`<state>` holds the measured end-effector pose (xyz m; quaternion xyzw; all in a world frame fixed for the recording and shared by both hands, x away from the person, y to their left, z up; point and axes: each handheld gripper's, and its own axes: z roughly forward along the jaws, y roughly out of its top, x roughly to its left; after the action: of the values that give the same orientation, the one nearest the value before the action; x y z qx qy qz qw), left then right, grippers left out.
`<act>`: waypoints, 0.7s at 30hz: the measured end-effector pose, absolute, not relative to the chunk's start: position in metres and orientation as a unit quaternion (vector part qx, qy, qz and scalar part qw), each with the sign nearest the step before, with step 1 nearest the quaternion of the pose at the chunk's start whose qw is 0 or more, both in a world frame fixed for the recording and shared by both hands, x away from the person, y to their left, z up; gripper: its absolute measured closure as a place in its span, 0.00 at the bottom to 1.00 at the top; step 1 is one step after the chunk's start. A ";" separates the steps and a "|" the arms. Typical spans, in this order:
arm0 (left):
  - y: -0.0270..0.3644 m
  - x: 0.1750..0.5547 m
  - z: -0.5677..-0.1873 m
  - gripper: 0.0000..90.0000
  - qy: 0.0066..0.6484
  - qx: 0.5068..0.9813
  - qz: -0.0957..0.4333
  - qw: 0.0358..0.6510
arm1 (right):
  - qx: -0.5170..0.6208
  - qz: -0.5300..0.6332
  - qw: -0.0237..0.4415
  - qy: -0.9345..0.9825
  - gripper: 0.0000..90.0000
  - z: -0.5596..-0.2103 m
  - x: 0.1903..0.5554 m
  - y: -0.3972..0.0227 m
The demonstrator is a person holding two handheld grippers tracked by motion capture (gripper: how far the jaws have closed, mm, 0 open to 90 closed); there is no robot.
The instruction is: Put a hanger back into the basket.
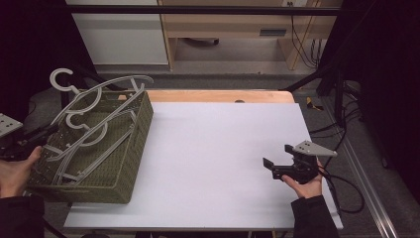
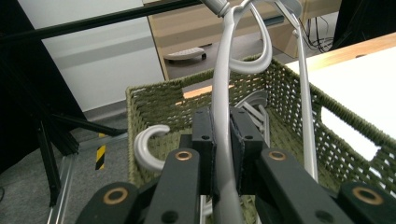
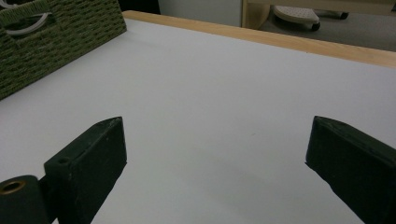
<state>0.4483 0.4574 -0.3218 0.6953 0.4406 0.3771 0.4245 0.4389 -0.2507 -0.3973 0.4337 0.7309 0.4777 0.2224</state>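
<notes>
A green woven basket (image 1: 132, 148) stands at the table's left end with several pale grey hangers in it. One grey hanger (image 1: 106, 85) sticks up out of it, tilted, its hook above the far rim. My left gripper (image 1: 48, 130) reaches in over the basket's left side. In the left gripper view its jaws (image 2: 222, 128) are shut on that hanger's bar (image 2: 220, 88), which runs up between the pads. Another hanger's hook (image 2: 145, 148) lies inside the basket (image 2: 159, 100). My right gripper (image 1: 278, 155) rests low at the table's right, open, with nothing between its jaws (image 3: 217, 144).
The white table top (image 1: 213, 148) stretches between the basket and the right gripper, with a wooden strip (image 1: 223, 95) along its far edge. A black frame bar (image 1: 198, 10) crosses overhead. Cables (image 1: 346, 188) trail off the table's right side. The basket's corner (image 3: 56, 37) is far left of the right gripper.
</notes>
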 end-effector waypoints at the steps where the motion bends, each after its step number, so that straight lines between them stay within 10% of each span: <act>1: 0.460 0.447 -0.322 0.91 0.440 0.697 0.378 0.422 | 0.434 0.478 0.222 0.731 0.06 -0.397 0.439 -0.251; 21: 0.485 0.444 -0.343 0.91 0.458 0.717 0.369 0.375 | 0.433 0.475 0.218 0.734 0.06 -0.398 0.439 -0.249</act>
<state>0.4440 0.4846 -0.3425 0.7167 0.4576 0.3691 0.3751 0.4391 -0.2490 -0.3984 0.4327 0.7345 0.4753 0.2178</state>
